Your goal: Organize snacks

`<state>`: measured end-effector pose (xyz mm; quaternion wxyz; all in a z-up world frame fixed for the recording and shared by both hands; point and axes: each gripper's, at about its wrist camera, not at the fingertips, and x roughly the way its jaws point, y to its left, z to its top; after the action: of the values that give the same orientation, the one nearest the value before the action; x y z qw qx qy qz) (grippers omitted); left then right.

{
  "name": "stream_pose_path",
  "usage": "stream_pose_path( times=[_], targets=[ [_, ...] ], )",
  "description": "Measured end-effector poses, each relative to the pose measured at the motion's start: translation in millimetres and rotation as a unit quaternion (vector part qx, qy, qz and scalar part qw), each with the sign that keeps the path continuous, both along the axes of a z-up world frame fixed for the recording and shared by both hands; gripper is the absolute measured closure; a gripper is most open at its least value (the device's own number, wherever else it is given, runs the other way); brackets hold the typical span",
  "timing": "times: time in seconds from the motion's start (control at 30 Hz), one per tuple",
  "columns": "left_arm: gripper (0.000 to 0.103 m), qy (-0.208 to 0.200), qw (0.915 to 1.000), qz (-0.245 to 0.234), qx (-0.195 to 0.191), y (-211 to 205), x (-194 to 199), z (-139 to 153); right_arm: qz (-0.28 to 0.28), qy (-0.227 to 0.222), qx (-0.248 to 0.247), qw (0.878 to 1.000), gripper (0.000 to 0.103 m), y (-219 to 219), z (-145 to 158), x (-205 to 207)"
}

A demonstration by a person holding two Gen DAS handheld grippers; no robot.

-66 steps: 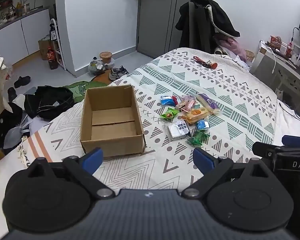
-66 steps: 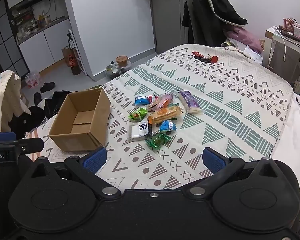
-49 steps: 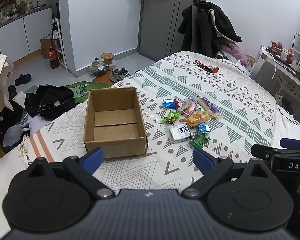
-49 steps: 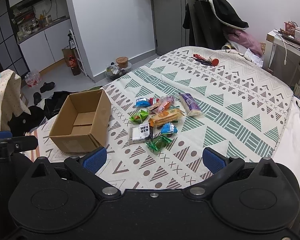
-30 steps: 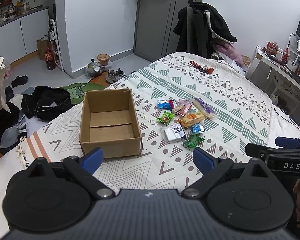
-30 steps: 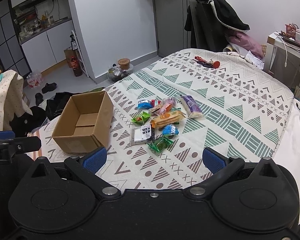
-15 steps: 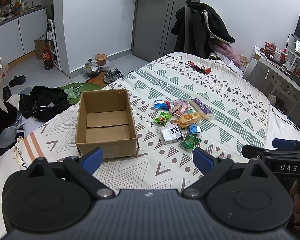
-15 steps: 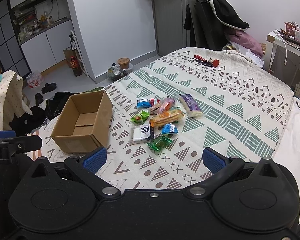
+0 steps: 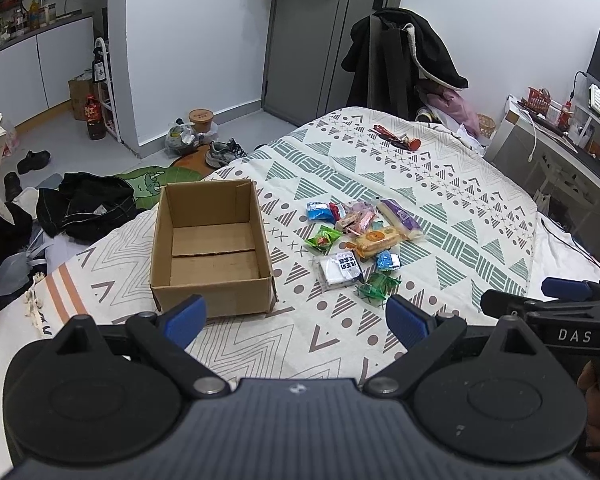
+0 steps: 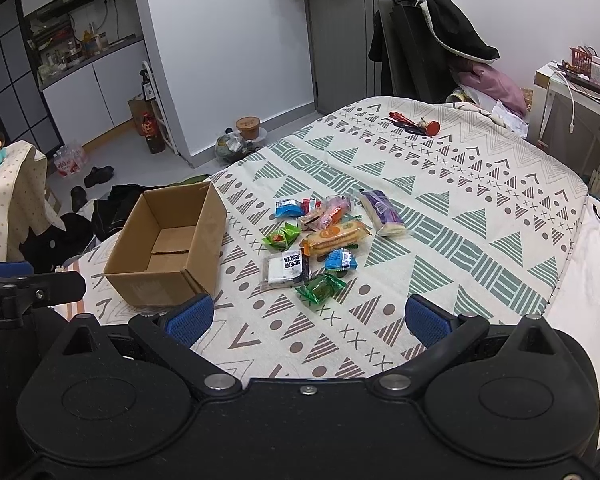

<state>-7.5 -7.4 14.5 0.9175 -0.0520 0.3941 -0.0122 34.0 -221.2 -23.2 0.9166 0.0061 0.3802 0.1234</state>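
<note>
Bedspread (image 9: 439, 200): cream, printed with teal and grey-brown triangles, dots, crosses, chevrons; orange stripes at its left edge. Cardboard box (image 9: 210, 248): plain brown. Snack packets (image 10: 319, 240): blue, green, pink, orange, purple, one white with black. Gripper fingertips (image 10: 190, 318): blue.

Two fisheye views look forward and down across a patterned bed (image 9: 439, 200), from above its near edge; the left view sits nearer the cardboard box (image 9: 210, 248), the right view further right of the box (image 10: 168, 246); both share box, snack pile (image 10: 319, 240) and far doorway.
</note>
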Motion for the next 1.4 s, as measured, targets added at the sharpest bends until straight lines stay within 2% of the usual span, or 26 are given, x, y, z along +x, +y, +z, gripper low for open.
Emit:
stream_pose_path(
  times=[0.5, 1.03, 1.27, 1.4],
  targets=[
    [0.007, 0.004, 0.9999, 0.003, -0.011, -3, 15, -7, 0.001, 0.010, 0.010, 1.000, 0.000, -4, -2, 14],
    [0.009, 0.025, 0.9990, -0.003, -0.038, -19, 65, -52, -0.013, 0.045, 0.065, 0.997, 0.001, -31, -35, 54],
    [0.010, 0.034, 0.9984, 0.002, -0.046, -27, 88, -70, -0.029, 0.069, 0.089, 0.993, 0.006, -34, -57, 76],
    [0.010, 0.039, 0.9983, 0.007, -0.044, -31, 100, -81, -0.037, 0.087, 0.095, 0.991, 0.014, -32, -72, 90]
  ],
)
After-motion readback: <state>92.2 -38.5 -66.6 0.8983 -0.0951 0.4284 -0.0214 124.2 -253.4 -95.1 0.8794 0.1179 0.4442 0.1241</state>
